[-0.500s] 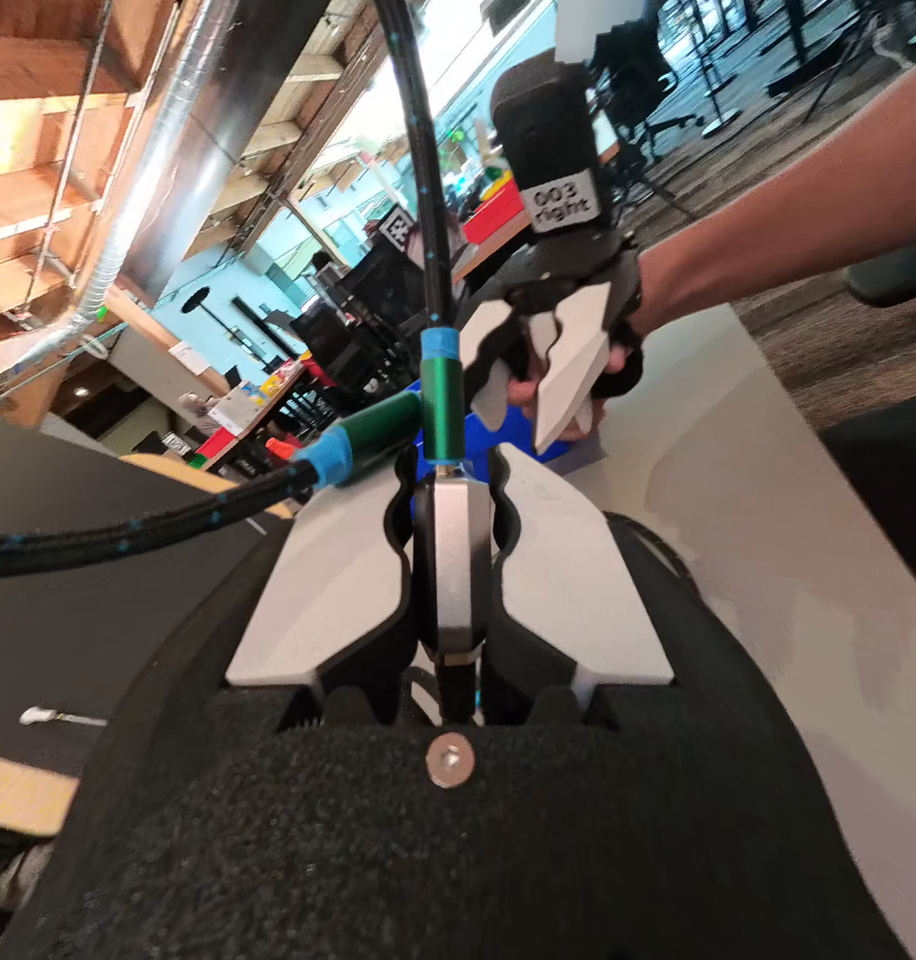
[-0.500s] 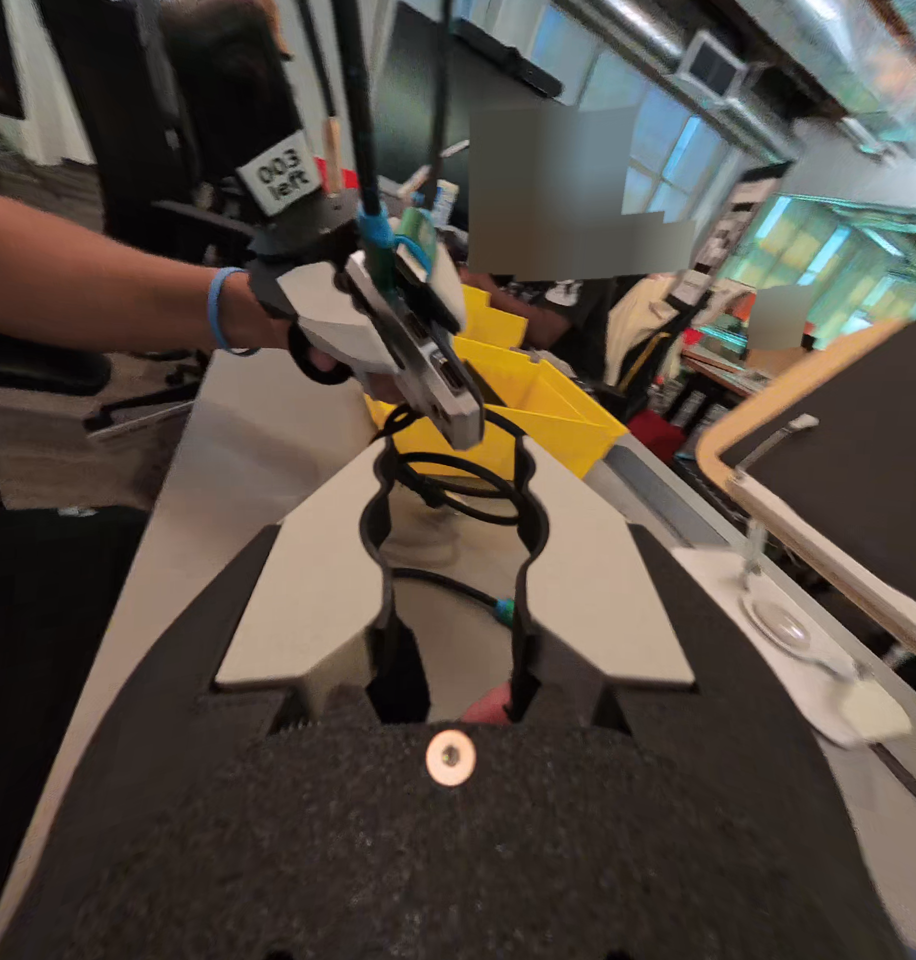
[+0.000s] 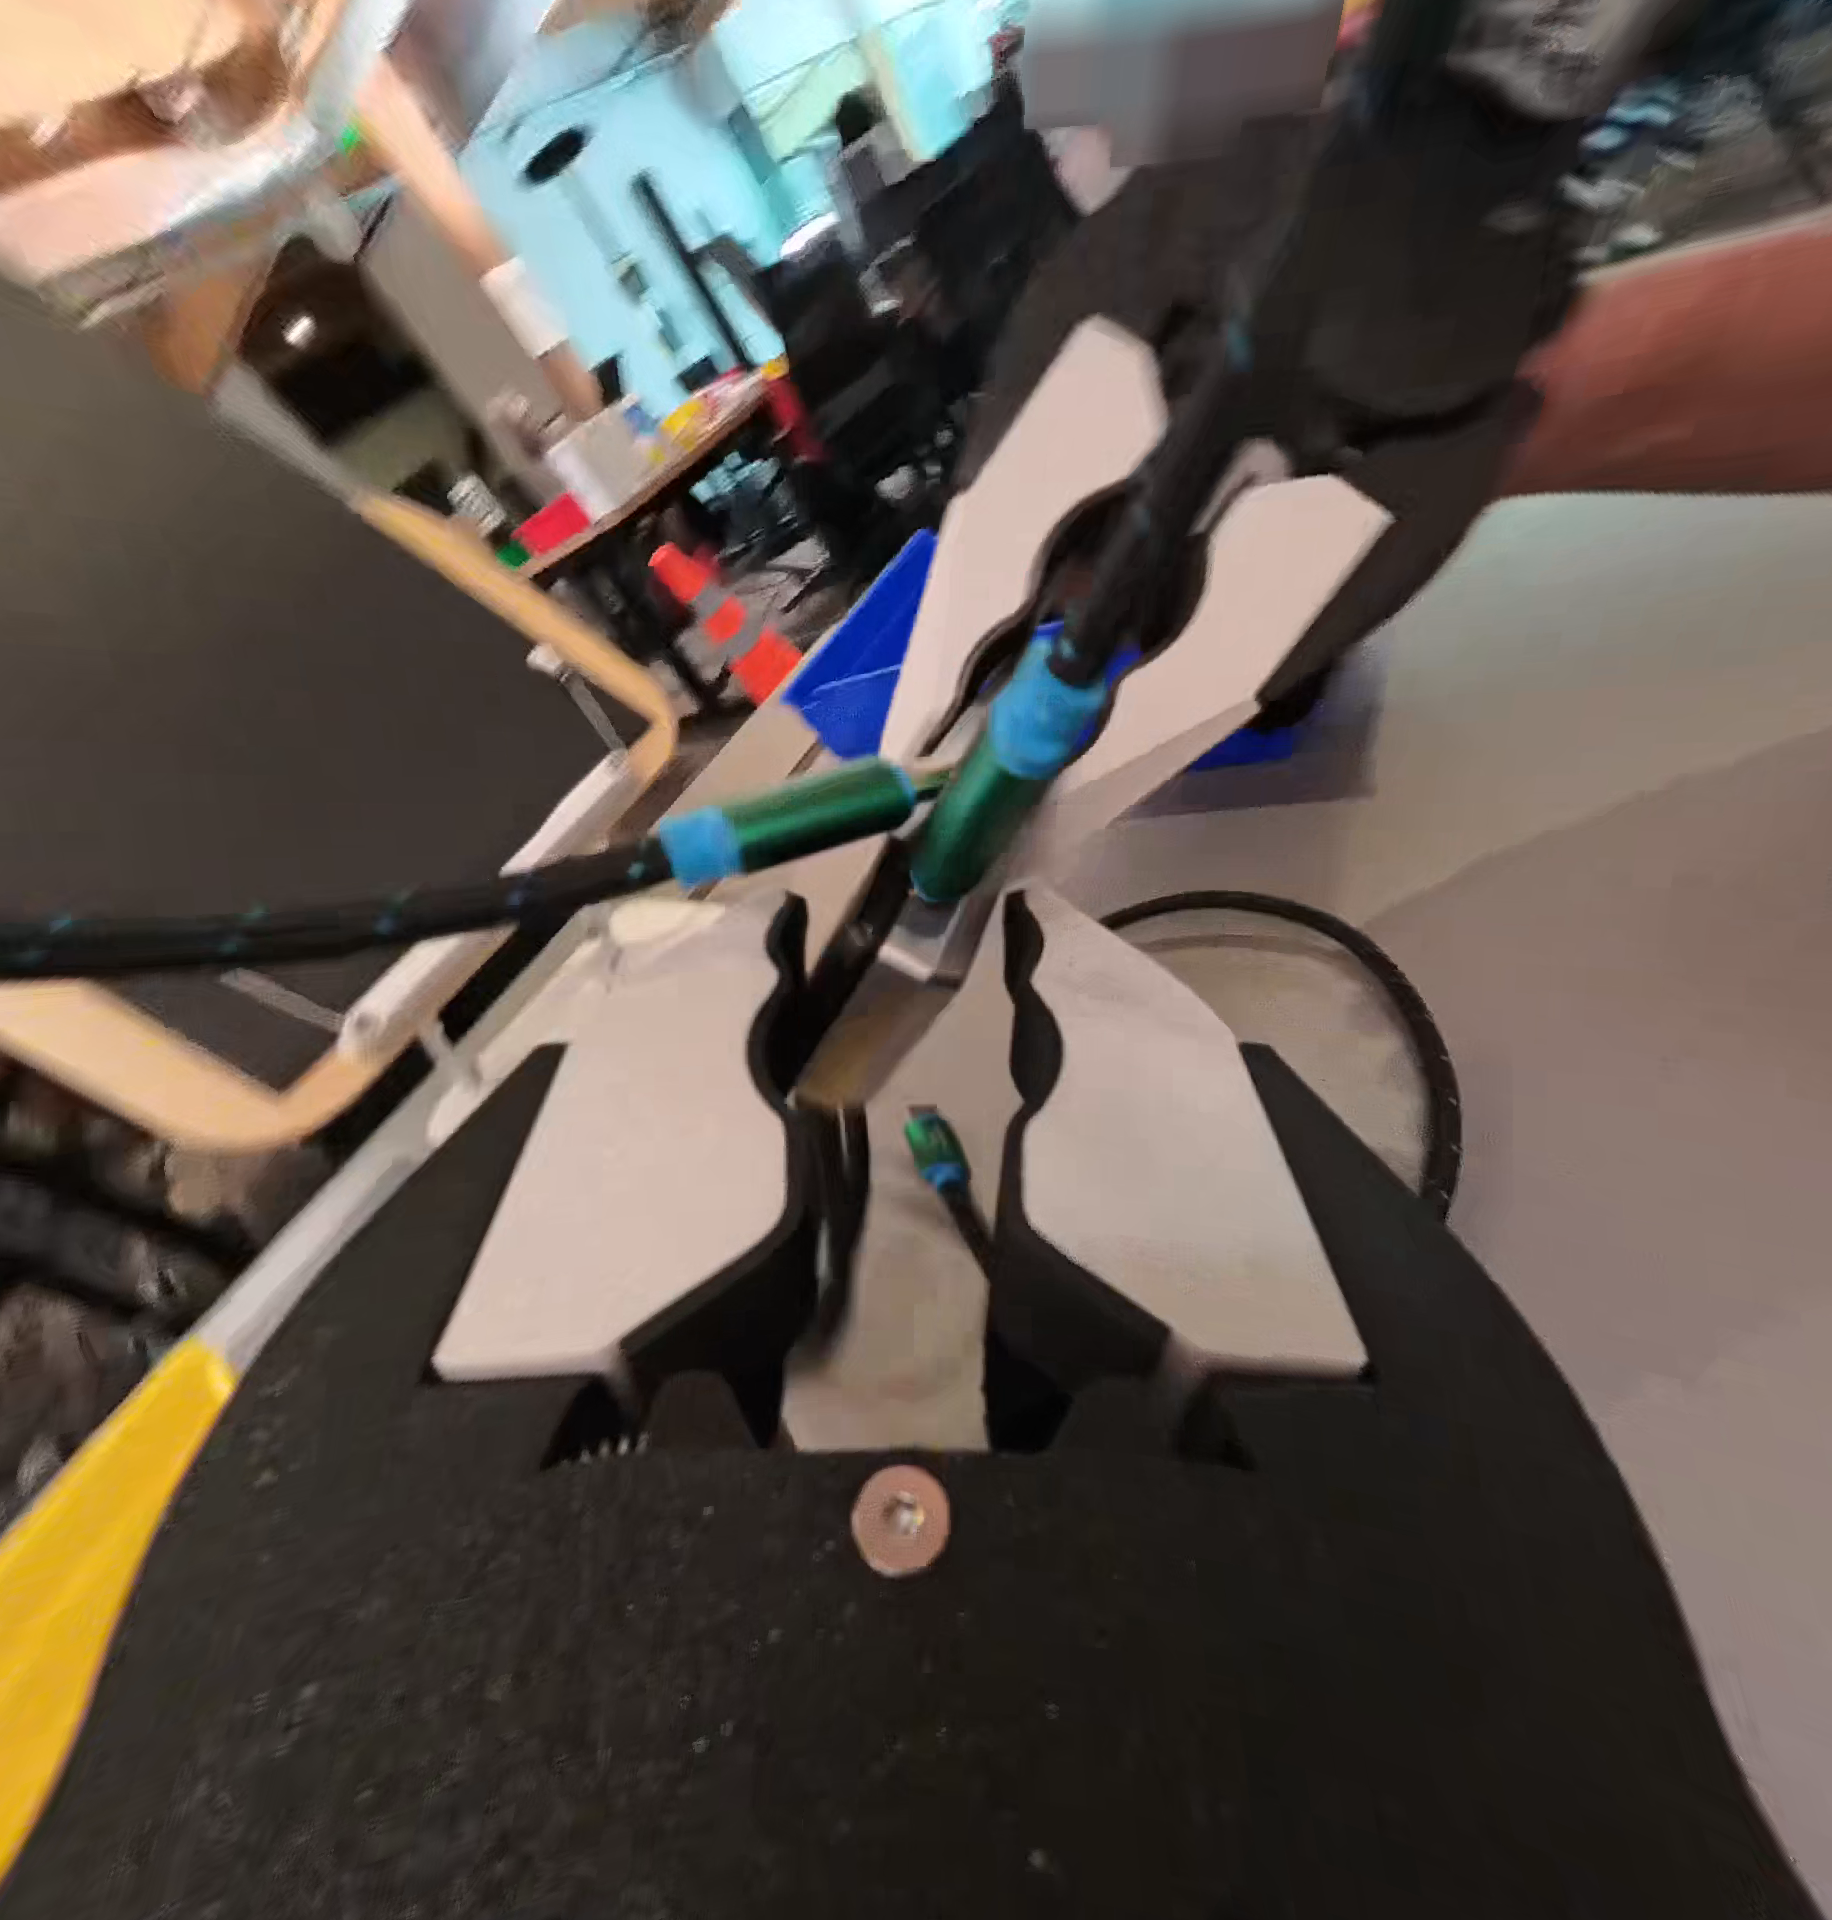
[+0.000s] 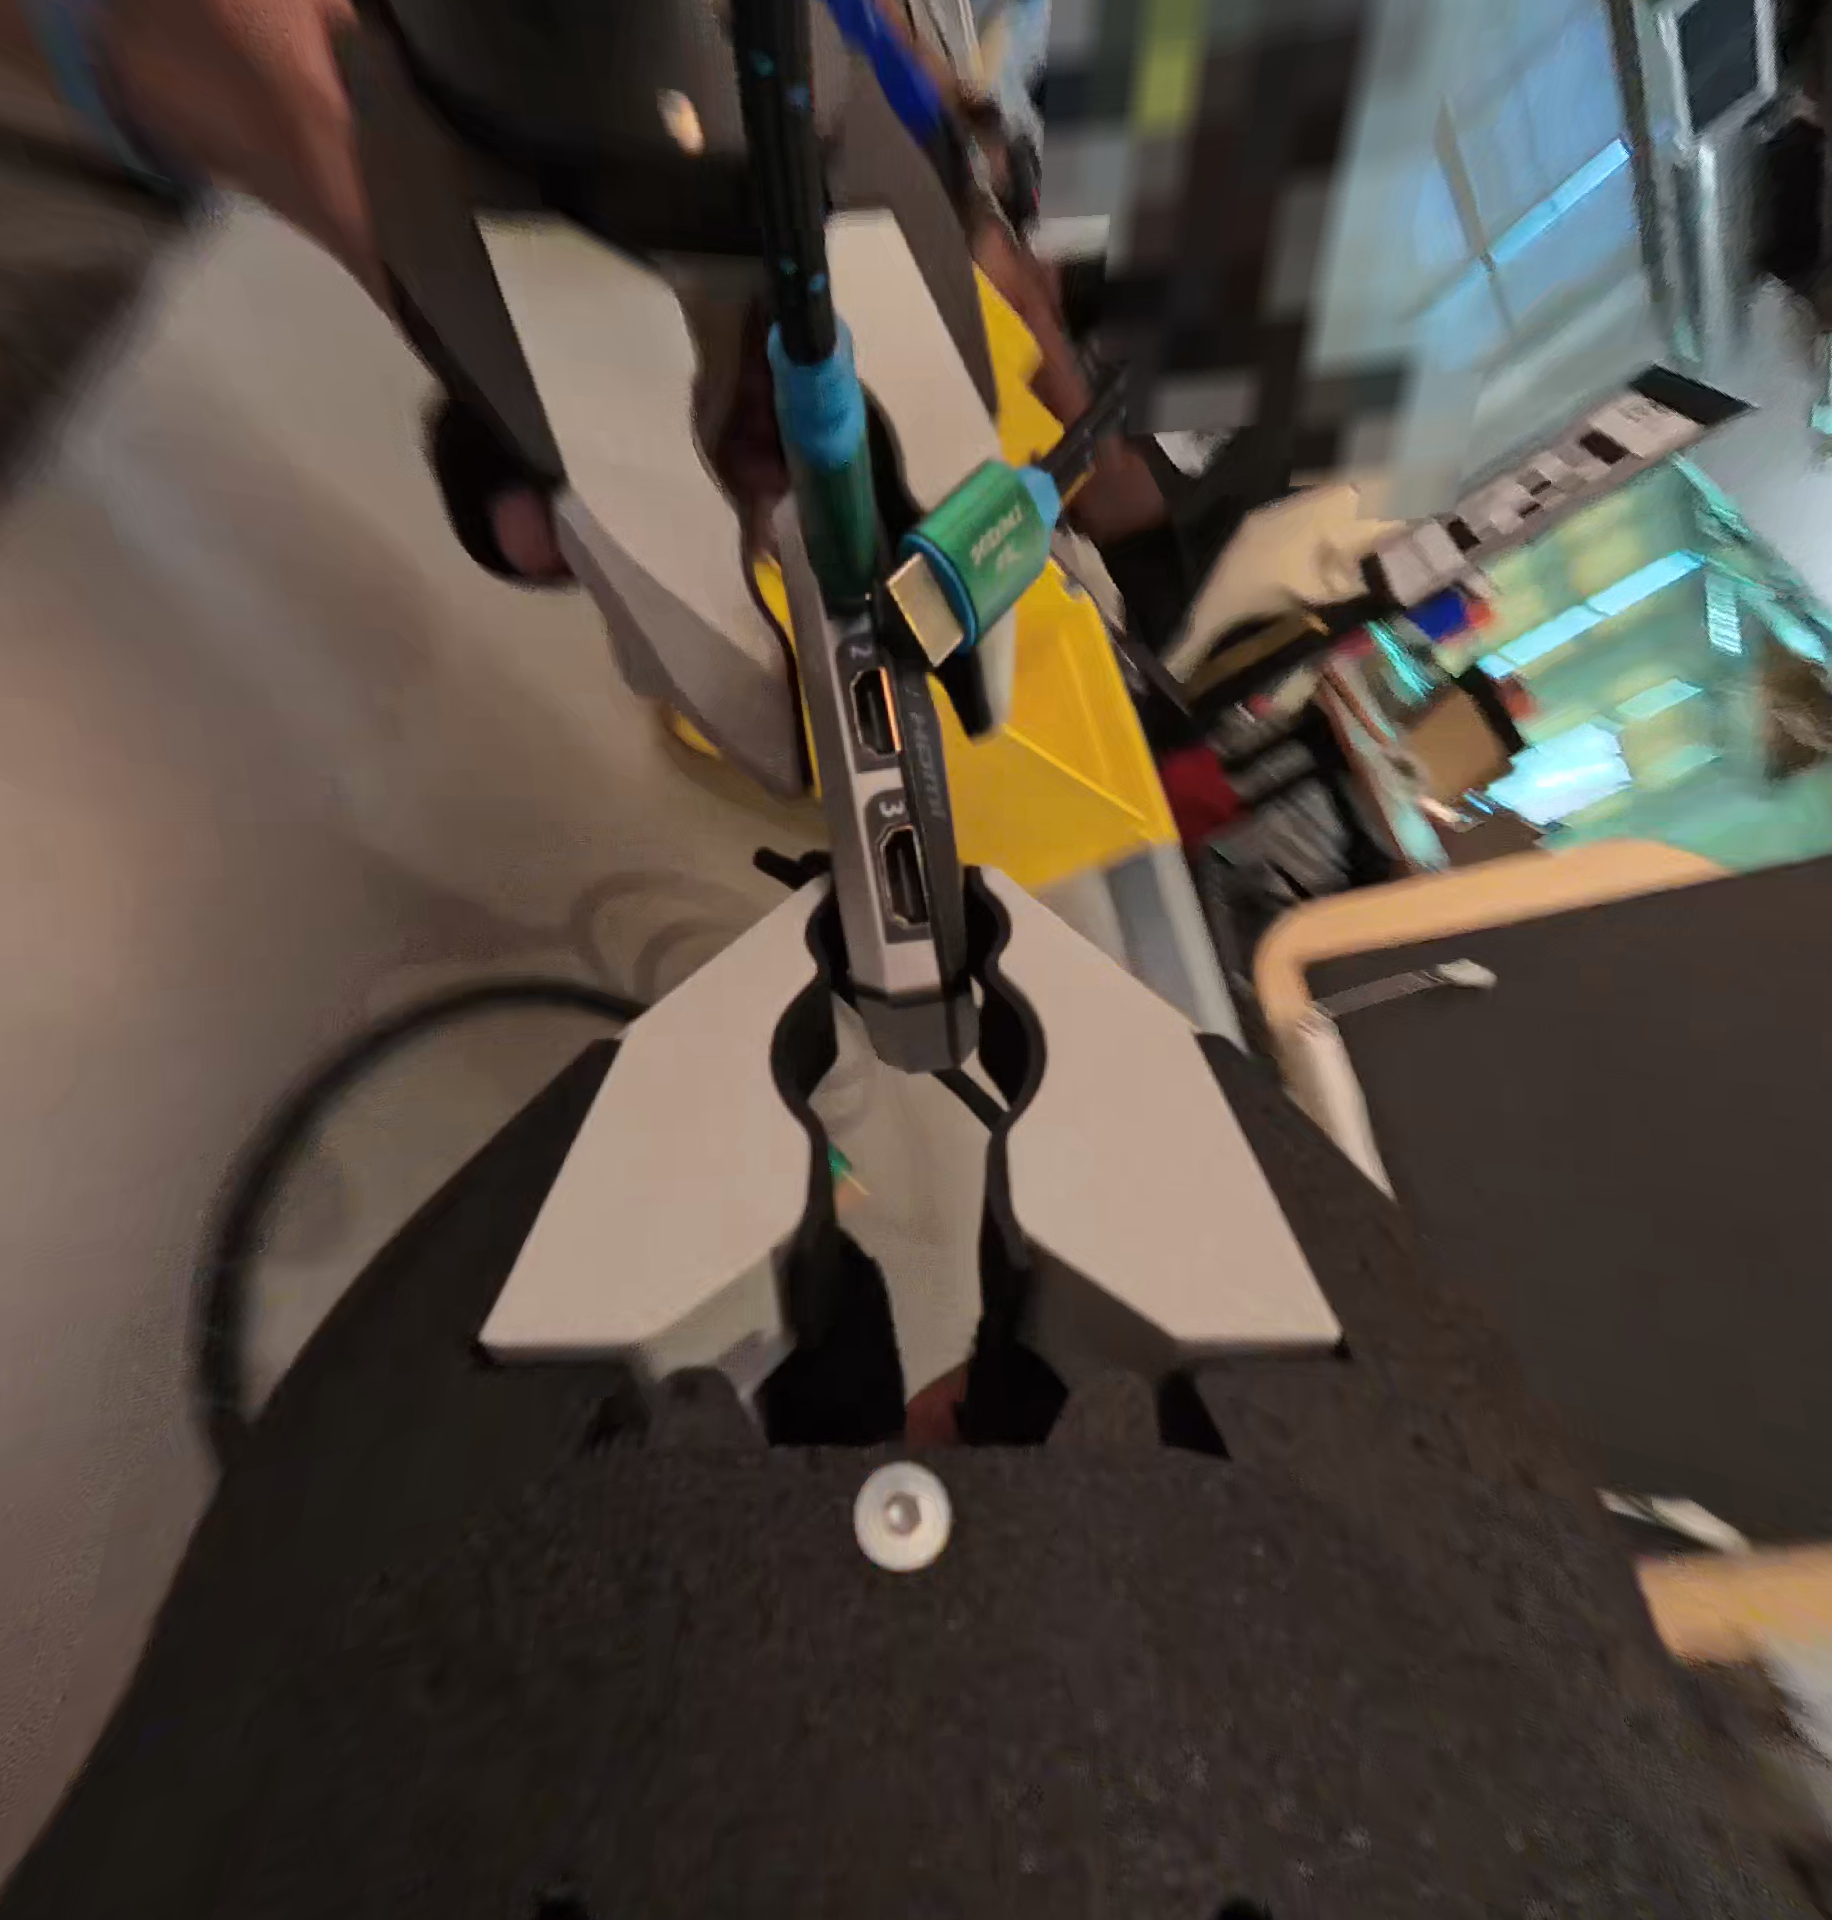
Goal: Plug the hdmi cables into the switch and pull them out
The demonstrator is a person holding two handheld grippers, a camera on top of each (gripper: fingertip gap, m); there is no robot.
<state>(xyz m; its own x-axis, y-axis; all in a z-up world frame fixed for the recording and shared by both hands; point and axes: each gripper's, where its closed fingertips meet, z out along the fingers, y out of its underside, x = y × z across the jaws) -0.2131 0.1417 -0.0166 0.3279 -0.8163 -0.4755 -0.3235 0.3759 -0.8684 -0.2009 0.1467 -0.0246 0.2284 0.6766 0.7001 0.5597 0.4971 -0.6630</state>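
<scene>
Since half a second ago you have brought the two grippers together. Your right gripper [image 4: 901, 914] has narrowed from a wide spread onto the switch [image 4: 891, 810], while your left gripper [image 3: 896, 935] has let go of its tight clamp. The left fingers now stand spread, with the silver switch [image 3: 891, 997] sitting tilted in the gap at their tips, its lower corner against the left finger. Both views are blurred.

In the right wrist view, your right gripper's tips pinch the near end of the switch, just below its two empty ports. The switch is held off the tabletop [image 3: 1566, 831], between the two facing grippers.

One green hdmi plug [image 4: 829, 488] with a blue collar is seated in the far port, and its black braided cable runs straight up. A second green plug [image 4: 964, 561] hangs free just beside it, its gold tip bare and out of any port. In the left wrist view its cable [image 3: 268, 925] trails off to the left. A third small plug [image 3: 933, 1143] lies on the tabletop below the grippers, near a black cable loop [image 3: 1411, 1039].

A yellow bin [image 4: 1057, 748] stands behind the switch, and a blue bin [image 3: 870, 665] sits behind your right gripper.
</scene>
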